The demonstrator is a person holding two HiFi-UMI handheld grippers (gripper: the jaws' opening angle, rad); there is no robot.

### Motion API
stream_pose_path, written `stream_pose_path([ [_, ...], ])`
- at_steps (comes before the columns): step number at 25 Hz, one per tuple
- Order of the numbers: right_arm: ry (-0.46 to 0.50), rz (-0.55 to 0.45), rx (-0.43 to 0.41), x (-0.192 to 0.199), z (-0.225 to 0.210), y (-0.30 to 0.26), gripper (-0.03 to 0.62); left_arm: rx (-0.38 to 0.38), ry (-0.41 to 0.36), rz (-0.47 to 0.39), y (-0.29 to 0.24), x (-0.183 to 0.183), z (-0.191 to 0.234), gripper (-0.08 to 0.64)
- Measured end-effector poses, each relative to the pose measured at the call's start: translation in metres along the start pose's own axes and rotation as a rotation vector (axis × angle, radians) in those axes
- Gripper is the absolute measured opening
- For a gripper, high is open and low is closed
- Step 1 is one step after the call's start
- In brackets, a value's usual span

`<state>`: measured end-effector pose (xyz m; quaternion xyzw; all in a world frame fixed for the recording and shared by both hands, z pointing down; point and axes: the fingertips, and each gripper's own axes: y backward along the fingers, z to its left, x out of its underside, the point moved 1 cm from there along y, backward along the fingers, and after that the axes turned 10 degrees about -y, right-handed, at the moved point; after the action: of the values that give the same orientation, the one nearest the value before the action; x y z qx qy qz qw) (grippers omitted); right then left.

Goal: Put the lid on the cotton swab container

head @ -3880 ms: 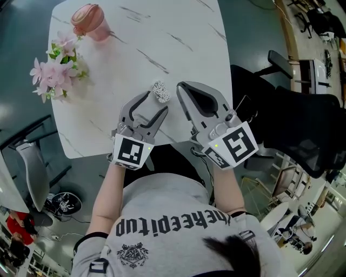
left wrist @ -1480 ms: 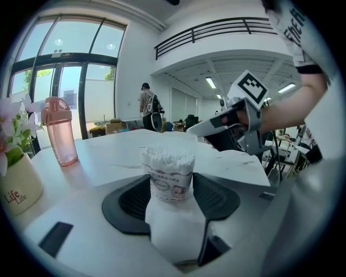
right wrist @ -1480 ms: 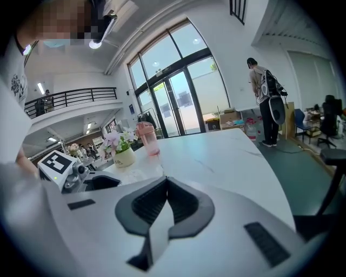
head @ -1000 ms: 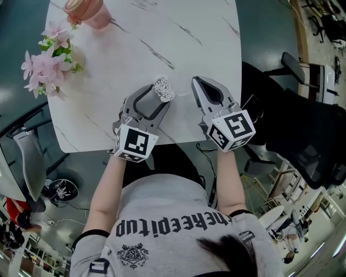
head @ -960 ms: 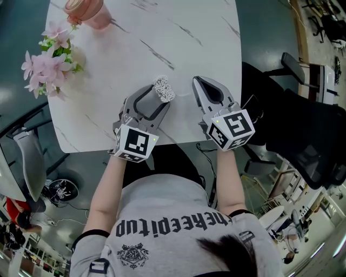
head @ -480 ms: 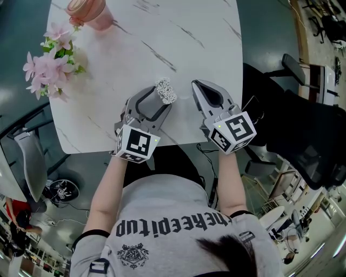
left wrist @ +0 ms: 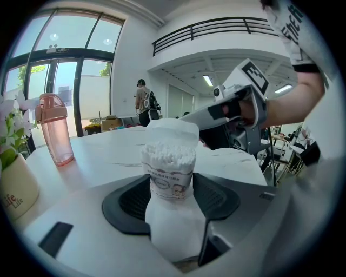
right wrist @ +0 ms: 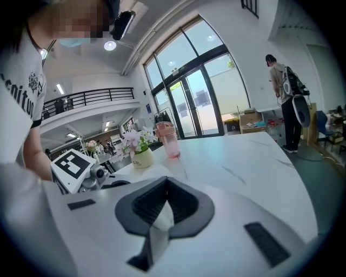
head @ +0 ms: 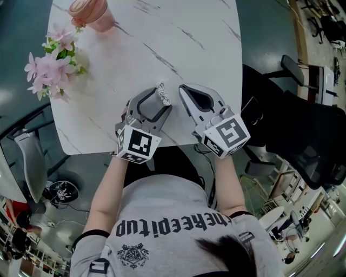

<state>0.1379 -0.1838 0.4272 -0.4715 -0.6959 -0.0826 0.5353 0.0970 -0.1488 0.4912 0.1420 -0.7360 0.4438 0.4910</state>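
Note:
The cotton swab container (head: 161, 93) is a small clear tub packed with white swabs, its top uncovered. It stands near the front edge of the marble table (head: 205, 32). My left gripper (head: 153, 103) is shut on the container (left wrist: 168, 165), one pad on each side. My right gripper (head: 184, 90) is shut on the thin translucent lid (right wrist: 158, 227), which shows edge-on between its pads. From the left gripper view the lid (left wrist: 174, 129) hovers just above the swabs, and the right gripper (left wrist: 213, 112) reaches in from the right. In the head view the right gripper's tip hides part of the container.
A pink bottle (head: 92, 15) and a pot of pink flowers (head: 51, 65) stand at the table's far left. A black office chair (head: 303, 119) is beside the table on the right. A person (left wrist: 143, 103) stands far off in the room.
My right gripper has swung left and a little up, bringing its tip from beside the container to over its top. The left gripper and the container have stayed put.

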Motion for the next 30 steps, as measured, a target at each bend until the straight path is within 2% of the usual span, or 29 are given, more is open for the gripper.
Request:
stream_pose_path([
  [9, 0.055, 0.043, -0.045, 0.002, 0.023, -0.012, 0.011, 0.005, 0.001, -0.006, 0.000, -0.001, 0.000, 0.253],
  [20, 0.141, 0.168, 0.006, 0.008, 0.026, -0.019, 0.011, 0.006, 0.005, -0.013, 0.000, -0.001, 0.000, 0.253],
  [30, 0.151, 0.260, 0.061, 0.009, 0.027, -0.024, 0.009, 0.006, 0.008, -0.015, -0.001, 0.000, 0.000, 0.253],
])
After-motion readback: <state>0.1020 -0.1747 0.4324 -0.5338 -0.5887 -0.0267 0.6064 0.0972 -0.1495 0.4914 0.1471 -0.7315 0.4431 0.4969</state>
